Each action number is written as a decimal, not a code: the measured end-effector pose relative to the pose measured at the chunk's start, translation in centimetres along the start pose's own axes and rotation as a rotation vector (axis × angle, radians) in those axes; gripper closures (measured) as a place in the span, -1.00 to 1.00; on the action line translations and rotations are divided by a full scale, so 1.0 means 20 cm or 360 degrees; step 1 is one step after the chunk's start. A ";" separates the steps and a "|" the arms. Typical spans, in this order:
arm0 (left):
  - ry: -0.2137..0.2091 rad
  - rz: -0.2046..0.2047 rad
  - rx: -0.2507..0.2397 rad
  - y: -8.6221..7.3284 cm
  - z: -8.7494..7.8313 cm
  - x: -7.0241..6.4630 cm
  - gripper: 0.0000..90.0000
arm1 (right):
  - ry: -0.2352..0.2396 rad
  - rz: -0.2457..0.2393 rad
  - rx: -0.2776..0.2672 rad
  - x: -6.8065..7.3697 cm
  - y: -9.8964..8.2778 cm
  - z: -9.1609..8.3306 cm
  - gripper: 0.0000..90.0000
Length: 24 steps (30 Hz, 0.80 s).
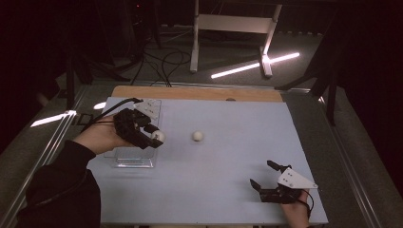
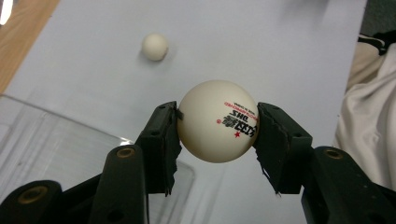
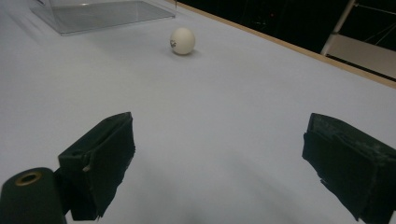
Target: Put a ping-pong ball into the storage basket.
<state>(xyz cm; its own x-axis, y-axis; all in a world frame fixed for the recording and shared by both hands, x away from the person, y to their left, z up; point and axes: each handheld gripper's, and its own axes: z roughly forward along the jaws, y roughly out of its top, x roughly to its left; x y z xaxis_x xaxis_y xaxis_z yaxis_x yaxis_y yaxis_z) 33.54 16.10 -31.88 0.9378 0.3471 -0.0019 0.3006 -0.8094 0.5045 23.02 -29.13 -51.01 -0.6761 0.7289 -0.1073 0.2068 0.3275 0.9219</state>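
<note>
My left gripper (image 1: pixel 156 137) (image 2: pixel 217 126) is shut on a white table-tennis ball (image 2: pixel 217 120) (image 1: pixel 158 136) with red and black print, held above the right edge of a clear plastic tray (image 1: pixel 133 156) (image 2: pixel 42 149). A second white ball (image 1: pixel 197 136) (image 2: pixel 154 46) (image 3: pixel 182 40) lies loose on the pale blue table (image 1: pixel 223 156), to the right of the held ball. My right gripper (image 1: pixel 264 175) (image 3: pixel 219 163) rests near the table's front right, jaws wide apart with nothing between them.
A wooden strip (image 1: pixel 195 93) runs along the table's far edge. A white frame stand (image 1: pixel 233 28) and cables lie on the dark floor beyond. A person's pale clothing (image 2: pixel 373 116) is at the right in the left gripper view.
</note>
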 end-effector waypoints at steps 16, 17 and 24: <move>0.0145 -0.0219 -0.0057 -0.10 0.02 0.15 0.16 | 0.0015 0.0002 0.0001 0.00 0.00 0.00 -0.79; 0.0153 -0.0225 -0.0065 -0.10 0.02 0.15 0.16 | 0.0014 0.0004 0.0000 0.00 0.00 0.00 -0.79; 0.0232 -0.0348 -0.0080 -0.12 0.04 0.20 0.16 | 0.0018 -0.0001 0.0005 0.00 -0.01 0.00 -0.79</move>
<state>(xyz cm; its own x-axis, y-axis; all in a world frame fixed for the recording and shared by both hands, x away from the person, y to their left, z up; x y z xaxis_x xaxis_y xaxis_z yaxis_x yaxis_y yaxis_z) 36.79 19.08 -33.83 0.8155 0.5787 0.0069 0.4810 -0.6844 0.5479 23.06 -29.17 -51.12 -0.6840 0.7221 -0.1035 0.2087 0.3296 0.9208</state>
